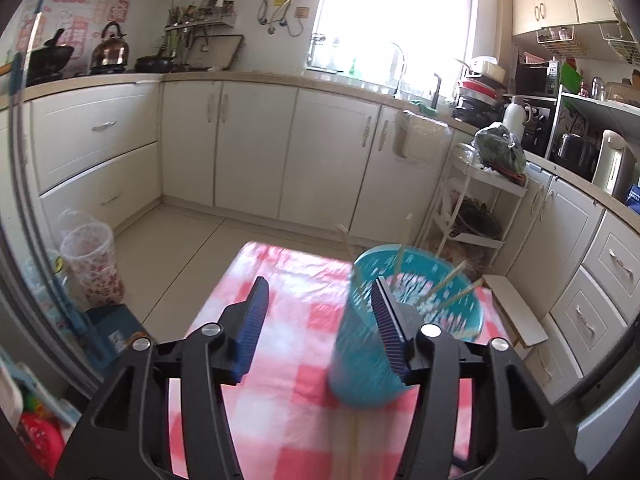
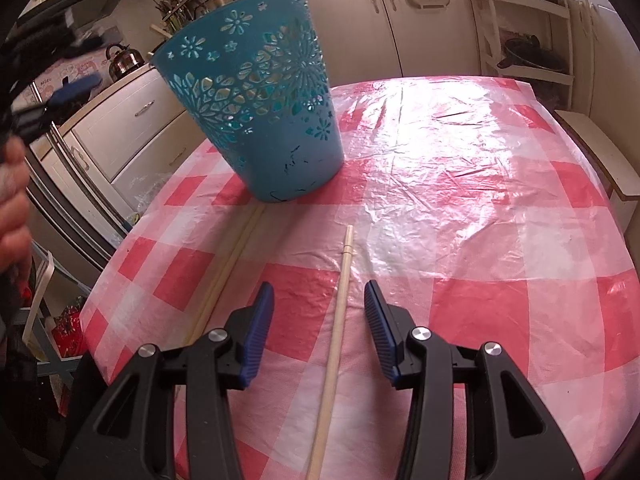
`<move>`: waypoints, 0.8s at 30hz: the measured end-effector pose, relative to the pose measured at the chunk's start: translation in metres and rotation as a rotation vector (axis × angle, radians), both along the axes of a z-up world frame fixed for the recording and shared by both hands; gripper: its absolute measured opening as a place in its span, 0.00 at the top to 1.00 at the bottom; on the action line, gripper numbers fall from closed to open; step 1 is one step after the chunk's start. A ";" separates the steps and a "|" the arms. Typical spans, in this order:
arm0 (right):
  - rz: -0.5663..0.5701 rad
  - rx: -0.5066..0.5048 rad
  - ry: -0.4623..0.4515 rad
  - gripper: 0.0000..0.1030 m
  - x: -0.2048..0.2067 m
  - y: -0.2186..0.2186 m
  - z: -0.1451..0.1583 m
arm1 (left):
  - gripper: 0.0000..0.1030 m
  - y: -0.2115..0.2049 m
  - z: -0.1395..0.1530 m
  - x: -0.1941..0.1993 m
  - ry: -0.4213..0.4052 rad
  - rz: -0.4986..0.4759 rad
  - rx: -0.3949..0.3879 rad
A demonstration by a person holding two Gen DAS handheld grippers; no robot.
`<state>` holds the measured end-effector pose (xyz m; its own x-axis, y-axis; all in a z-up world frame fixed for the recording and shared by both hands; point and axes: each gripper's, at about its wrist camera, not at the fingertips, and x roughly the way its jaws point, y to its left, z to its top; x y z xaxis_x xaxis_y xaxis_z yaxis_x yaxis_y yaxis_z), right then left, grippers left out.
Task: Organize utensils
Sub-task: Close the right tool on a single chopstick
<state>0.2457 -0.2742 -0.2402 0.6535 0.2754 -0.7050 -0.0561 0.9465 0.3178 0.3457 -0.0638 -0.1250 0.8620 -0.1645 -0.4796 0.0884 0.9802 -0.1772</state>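
Note:
A teal cut-out basket (image 2: 264, 120) stands tilted on the pink checked tablecloth (image 2: 460, 208). In the left wrist view the basket (image 1: 356, 360) is blurred, with several wooden chopsticks (image 1: 448, 280) sticking out of it. My left gripper (image 1: 320, 282) is open and empty, its right finger against the basket's near side. My right gripper (image 2: 320, 284) is open low over the cloth. One chopstick (image 2: 340, 312) lies between its pads, touching neither. A pair of chopsticks (image 2: 232, 264) lies to the left, reaching under the basket. The left gripper's blue pad (image 2: 78, 84) and a hand (image 2: 12, 208) show at the left edge.
White kitchen cabinets (image 1: 256, 144) run behind the table. A white trolley rack (image 1: 476, 208) stands past the far right corner, and a wooden board (image 1: 516, 308) lies along the table's right side. A flowered bin (image 1: 94, 264) sits on the floor at the left.

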 end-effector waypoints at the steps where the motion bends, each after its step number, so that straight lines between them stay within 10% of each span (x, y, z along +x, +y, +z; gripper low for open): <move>1: -0.002 -0.006 0.001 0.55 -0.001 0.000 0.001 | 0.47 0.010 -0.009 -0.011 0.023 0.011 0.008; 10: -0.002 -0.204 0.012 0.68 0.001 0.019 0.002 | 0.45 0.076 -0.092 -0.057 0.259 0.078 -0.044; 19: 0.023 -0.381 -0.010 0.93 0.001 0.034 -0.001 | 0.45 0.084 -0.103 -0.077 0.276 0.066 -0.055; 24: -0.011 -0.222 0.008 0.94 -0.005 0.021 0.004 | 0.44 0.082 -0.099 -0.083 0.270 0.056 -0.055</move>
<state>0.2412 -0.2537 -0.2365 0.6499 0.1061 -0.7526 -0.0438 0.9938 0.1022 0.2623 0.0183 -0.2243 0.7124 -0.1527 -0.6850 -0.0232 0.9704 -0.2404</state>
